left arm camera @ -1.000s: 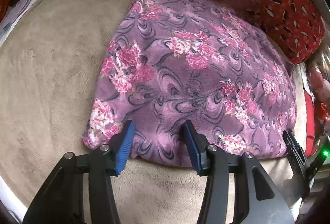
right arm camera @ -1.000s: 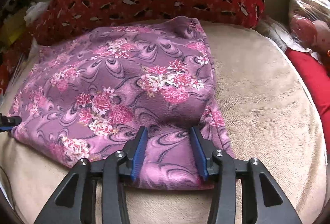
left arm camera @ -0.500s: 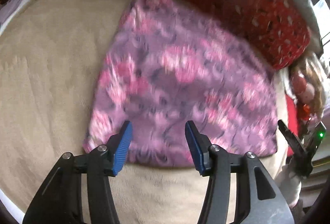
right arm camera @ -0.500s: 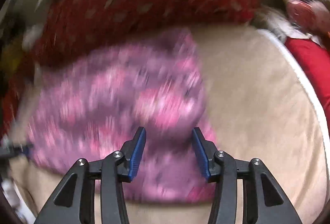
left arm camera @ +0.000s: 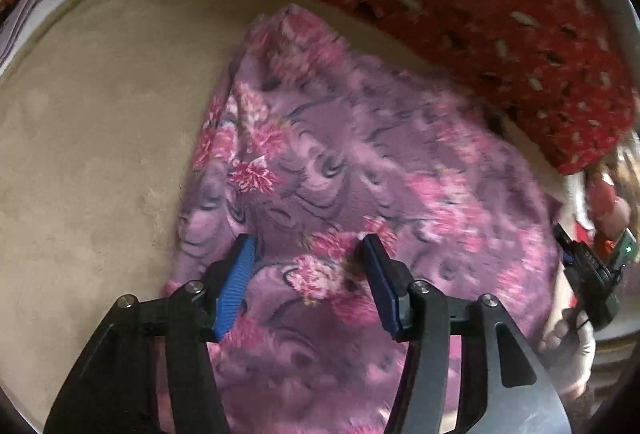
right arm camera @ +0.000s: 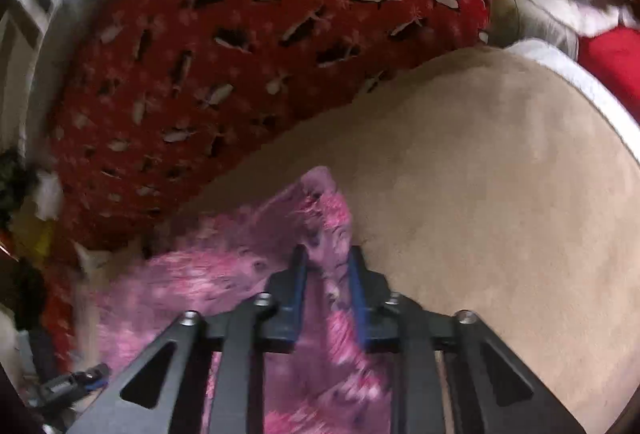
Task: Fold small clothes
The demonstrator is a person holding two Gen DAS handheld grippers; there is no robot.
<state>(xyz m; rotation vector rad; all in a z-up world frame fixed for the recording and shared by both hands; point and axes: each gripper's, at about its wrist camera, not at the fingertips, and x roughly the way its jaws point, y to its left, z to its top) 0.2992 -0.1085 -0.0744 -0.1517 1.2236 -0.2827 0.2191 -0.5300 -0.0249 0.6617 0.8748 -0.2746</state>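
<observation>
The purple floral fleece garment [left arm camera: 360, 170] lay on the beige blanket [left arm camera: 100, 154], its far edge near the red patterned blanket [left arm camera: 460, 14]. At the garment's edge away from that red blanket, the right hand-held gripper [right arm camera: 327, 266] was closing on a bunched fold of fleece, the cloth caught between its blue pads, likely to lift that side for a fold. The left hand-held gripper [left arm camera: 308, 254] hovered over the garment's near hem with its jaws opening, gripping nothing, probably readying to take the hem.
</observation>
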